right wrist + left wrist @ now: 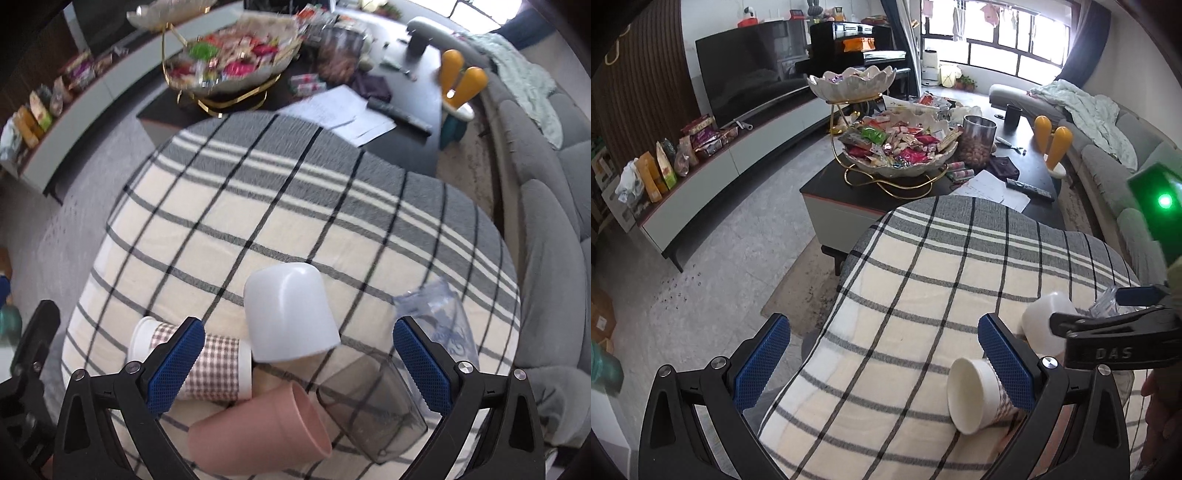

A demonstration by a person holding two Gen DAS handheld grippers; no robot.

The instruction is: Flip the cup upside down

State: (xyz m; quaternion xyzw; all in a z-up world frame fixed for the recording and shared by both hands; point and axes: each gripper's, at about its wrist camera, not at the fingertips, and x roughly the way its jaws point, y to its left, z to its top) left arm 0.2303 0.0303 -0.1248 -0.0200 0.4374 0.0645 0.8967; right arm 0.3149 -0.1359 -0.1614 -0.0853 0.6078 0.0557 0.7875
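Observation:
Several cups lie on a plaid-covered table [258, 206]. In the right wrist view a white plastic cup [290, 312] stands upside down between my fingers' line. A checked paper cup [207, 363], a pink cup [258, 430] and a smoky clear cup [373, 402] lie on their sides. A clear patterned cup [441, 317] lies by the right finger. My right gripper [299, 363] is open above them, empty. My left gripper [882, 363] is open and empty; the paper cup [977, 397] lies by its right finger. The right gripper [1108, 332] shows at the right there, near the white cup [1043, 321].
A dark coffee table [827, 192] behind holds a two-tier snack bowl [897, 147], a jar, papers and a remote. A grey sofa [1108, 166] runs along the right. A TV cabinet [701, 173] with snack bags stands left. Floor lies left of the plaid table.

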